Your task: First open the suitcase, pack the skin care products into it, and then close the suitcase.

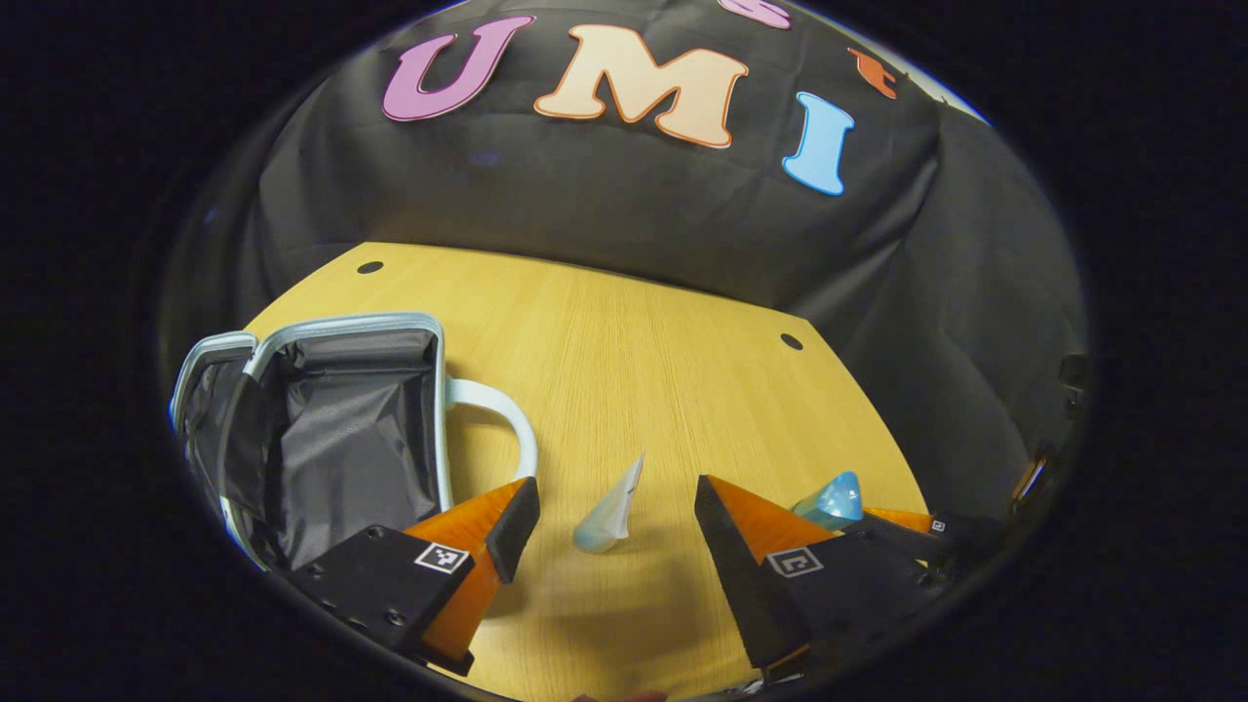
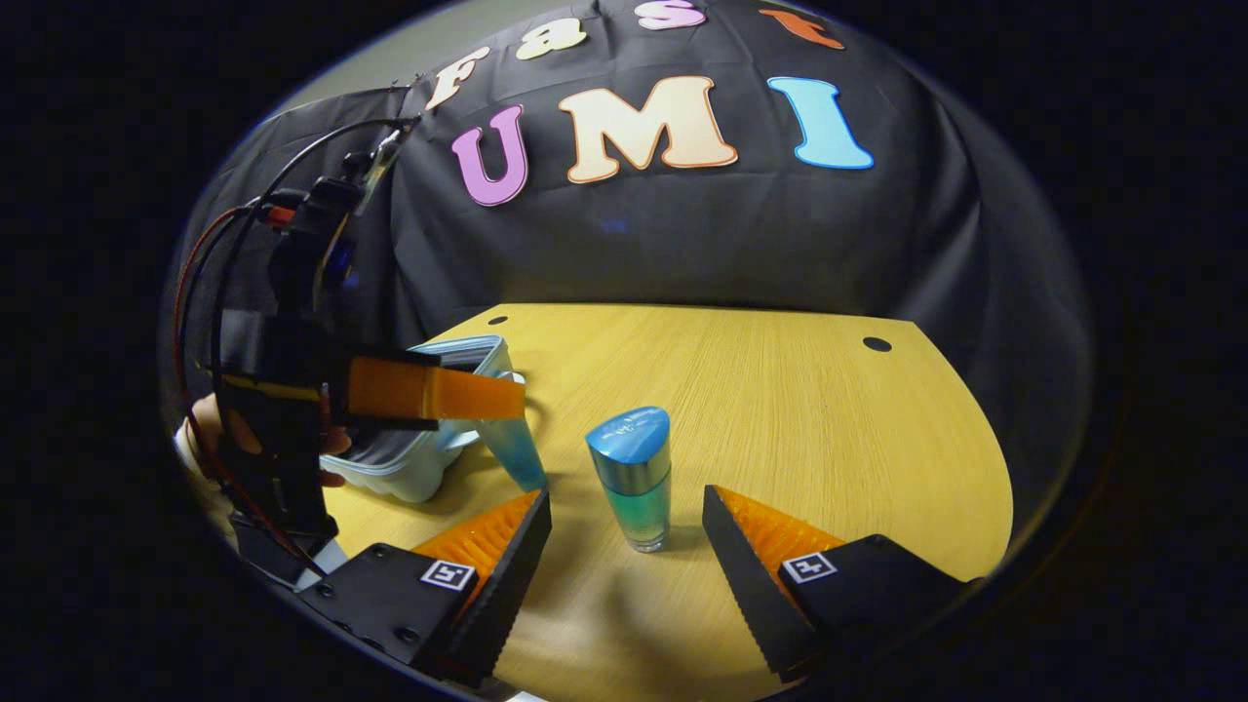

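The suitcase [image 1: 356,439] lies open at the left of the wooden table, showing grey lining, a pale blue rim and a white handle [image 1: 512,419]. A pale blue tube [image 1: 609,517] stands upright between the fingers of my left gripper [image 1: 614,490], which is open and not touching it. In the right gripper view a teal bottle with a blue cap [image 2: 632,478] stands upright between the spread fingers of my open right gripper [image 2: 626,499]. The same view shows the left gripper [image 2: 434,392] in a hand [image 2: 200,439], its orange fingers over the tube [image 2: 512,450], with the suitcase [image 2: 429,463] behind.
The wooden table [image 1: 634,361] has two small dark holes near its back edge, where the black cloth wall hangs. In the left gripper view the right gripper [image 1: 902,531] and the bottle's cap [image 1: 834,497] sit close on the right.
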{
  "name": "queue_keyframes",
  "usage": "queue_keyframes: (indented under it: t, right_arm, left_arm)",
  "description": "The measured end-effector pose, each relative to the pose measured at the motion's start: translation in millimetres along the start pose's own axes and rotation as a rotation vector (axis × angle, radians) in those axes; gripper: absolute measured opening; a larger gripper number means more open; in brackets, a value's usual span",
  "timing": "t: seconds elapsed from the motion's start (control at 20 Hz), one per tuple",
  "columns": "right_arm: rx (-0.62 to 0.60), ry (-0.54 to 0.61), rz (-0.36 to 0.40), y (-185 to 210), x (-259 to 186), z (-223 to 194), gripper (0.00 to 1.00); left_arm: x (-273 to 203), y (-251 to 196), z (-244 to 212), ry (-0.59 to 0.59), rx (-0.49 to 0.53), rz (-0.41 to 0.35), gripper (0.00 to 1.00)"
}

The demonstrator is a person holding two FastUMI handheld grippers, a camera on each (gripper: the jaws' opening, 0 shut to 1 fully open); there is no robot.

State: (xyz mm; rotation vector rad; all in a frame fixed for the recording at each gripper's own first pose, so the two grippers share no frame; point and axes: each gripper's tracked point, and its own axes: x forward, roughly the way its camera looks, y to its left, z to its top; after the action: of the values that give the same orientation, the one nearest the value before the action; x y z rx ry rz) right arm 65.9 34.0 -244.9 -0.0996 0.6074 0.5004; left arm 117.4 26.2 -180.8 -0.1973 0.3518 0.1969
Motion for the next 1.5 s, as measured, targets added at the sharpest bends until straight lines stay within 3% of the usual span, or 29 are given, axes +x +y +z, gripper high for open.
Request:
queue_keyframes:
  t: [0.15, 0.25, 0.3, 0.45, 0.5, 0.55, 0.65, 0.85, 1.1, 1.15, 1.25, 1.5]
  right_arm:
    - [0.010, 0.019, 0.008, -7, 8, -8, 0.98]
    - [0.009, 0.032, 0.013, -11, 13, -13, 0.98]
    - [0.010, 0.039, 0.019, -12, 16, -16, 0.98]
    - [0.006, 0.063, 0.039, -11, 26, -24, 0.98]
    - [0.002, 0.069, 0.045, -11, 28, -25, 0.98]
    - [-0.002, 0.076, 0.050, -11, 30, -27, 0.98]
    - [-0.003, 0.086, 0.061, -12, 35, -30, 0.98]
    - [0.006, 0.096, 0.071, -10, 43, -31, 0.94]
    - [0.047, 0.097, 0.068, -9, 54, -30, 0.98]
    - [0.054, 0.098, 0.068, -9, 57, -28, 0.94]
    - [0.057, 0.096, 0.060, -7, 59, -28, 0.98]
    - [0.040, 0.103, 0.045, 0, 68, -34, 0.96]
  left_arm:
    - [18, -1, -13, 0.011, -0.034, 0.019, 0.78]
    - [27, -4, -21, 0.021, -0.048, 0.016, 0.80]
    - [30, -3, -25, 0.031, -0.053, 0.023, 0.75]
    - [42, 4, -36, 0.046, -0.064, 0.059, 0.72]
    - [46, 8, -38, 0.050, -0.073, 0.075, 0.64]
    - [48, 10, -41, 0.057, -0.084, 0.087, 0.63]
    - [50, 13, -43, 0.060, -0.108, 0.095, 0.42]
    - [51, 11, -42, 0.074, -0.140, 0.074, 0.29]
    - [30, -3, -17, 0.071, -0.129, 0.027, 0.27]
    - [22, -6, -6, 0.065, -0.119, 0.011, 0.27]
    - [4, -5, 18, 0.046, -0.102, -0.006, 0.26]
    - [-44, 56, 74, -0.028, -0.133, 0.066, 0.26]
